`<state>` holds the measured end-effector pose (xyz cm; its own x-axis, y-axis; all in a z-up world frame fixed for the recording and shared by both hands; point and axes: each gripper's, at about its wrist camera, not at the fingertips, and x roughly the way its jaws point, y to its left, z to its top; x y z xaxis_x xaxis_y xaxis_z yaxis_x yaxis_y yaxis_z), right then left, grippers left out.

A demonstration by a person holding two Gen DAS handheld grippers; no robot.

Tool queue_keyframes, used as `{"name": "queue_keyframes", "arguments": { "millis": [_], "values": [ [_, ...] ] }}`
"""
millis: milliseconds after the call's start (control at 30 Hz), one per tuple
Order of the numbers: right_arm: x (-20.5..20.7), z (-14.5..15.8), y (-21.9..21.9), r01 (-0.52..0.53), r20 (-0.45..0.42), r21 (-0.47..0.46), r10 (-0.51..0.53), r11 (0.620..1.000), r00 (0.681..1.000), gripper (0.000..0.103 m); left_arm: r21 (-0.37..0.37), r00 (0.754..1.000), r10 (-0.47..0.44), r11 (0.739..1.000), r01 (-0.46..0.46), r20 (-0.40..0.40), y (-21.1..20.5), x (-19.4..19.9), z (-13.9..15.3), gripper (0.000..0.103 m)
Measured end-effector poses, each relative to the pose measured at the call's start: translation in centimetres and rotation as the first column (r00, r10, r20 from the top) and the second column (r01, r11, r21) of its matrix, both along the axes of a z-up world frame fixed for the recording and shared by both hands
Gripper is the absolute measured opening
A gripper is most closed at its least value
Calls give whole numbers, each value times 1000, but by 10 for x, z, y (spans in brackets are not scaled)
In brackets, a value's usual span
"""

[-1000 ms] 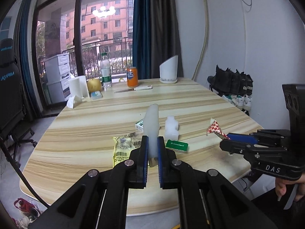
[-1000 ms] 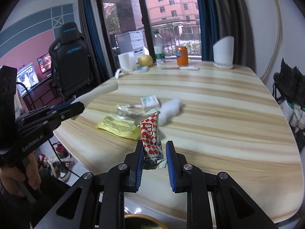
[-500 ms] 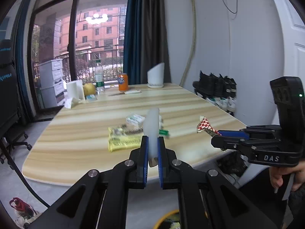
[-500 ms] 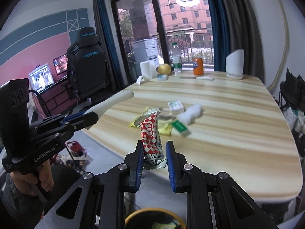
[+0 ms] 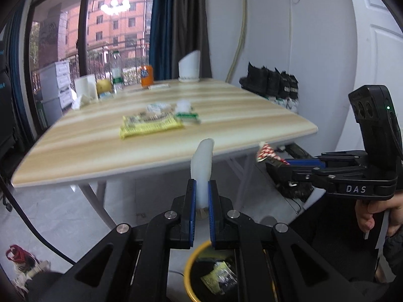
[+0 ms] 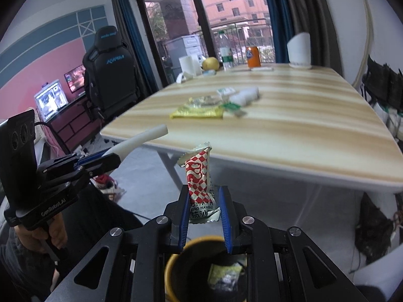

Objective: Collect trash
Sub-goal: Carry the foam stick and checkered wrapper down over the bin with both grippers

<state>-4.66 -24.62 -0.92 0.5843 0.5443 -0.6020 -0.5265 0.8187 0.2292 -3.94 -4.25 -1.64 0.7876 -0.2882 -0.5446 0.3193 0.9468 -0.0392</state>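
Note:
My left gripper (image 5: pixel 201 196) is shut on a white plastic tube (image 5: pixel 203 161), off the table and above a yellow-rimmed bin (image 5: pixel 187 266) on the floor. My right gripper (image 6: pixel 204 201) is shut on a red-and-white checked snack wrapper (image 6: pixel 199 176), also above the bin (image 6: pixel 168 266), which holds a yellow wrapper. Each gripper shows in the other's view: the right one (image 5: pixel 274 162) at right, the left one (image 6: pixel 110 158) at left. On the wooden table (image 5: pixel 226 130) lie a yellow wrapper (image 5: pixel 148 124), a green packet (image 5: pixel 187 117) and white trash (image 5: pixel 182 105).
At the table's far end stand an orange can (image 5: pixel 146 75), a water bottle (image 5: pixel 116 71), a pear (image 5: pixel 103 85), a paper roll (image 5: pixel 85 88) and a white holder (image 5: pixel 190 66). A gaming chair (image 6: pixel 110 68) stands left of the table. Shoes (image 5: pixel 272 83) line the wall.
Both grippers have pulled back off the table and dropped lower with their trash still held. The bin now shows below both of them.

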Motion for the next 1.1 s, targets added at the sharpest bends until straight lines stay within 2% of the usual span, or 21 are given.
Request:
{"name": "queue_keyframes", "arguments": {
  "millis": [267, 500, 667, 800, 967, 1100],
  "values": [
    [-3, -49, 12, 26, -94, -9, -27, 1000, 995, 21, -13, 994, -6, 1000, 5, -110, -12, 0, -39, 4],
    [10, -90, 18, 61, -188, -48, -69, 997, 980, 21, -28, 971, 8, 999, -15, -239, -16, 10, -75, 4],
    [16, -115, 21, 74, -251, -87, -94, 993, 963, 21, 4, 950, 8, 1000, -8, -312, -24, 10, -94, 4],
    [22, -135, 19, 90, -326, -112, -122, 990, 938, 21, 22, 934, 8, 1000, 0, -358, -30, 10, -104, 4],
    [23, -145, 11, 112, -372, -130, -153, 985, 915, 21, 43, 909, 38, 999, -22, -415, -28, 12, -120, 4],
    [23, -163, 7, 123, -438, -140, -172, 983, 882, 21, 46, 889, 41, 999, -23, -457, -29, 11, -127, 4]
  ]
}}
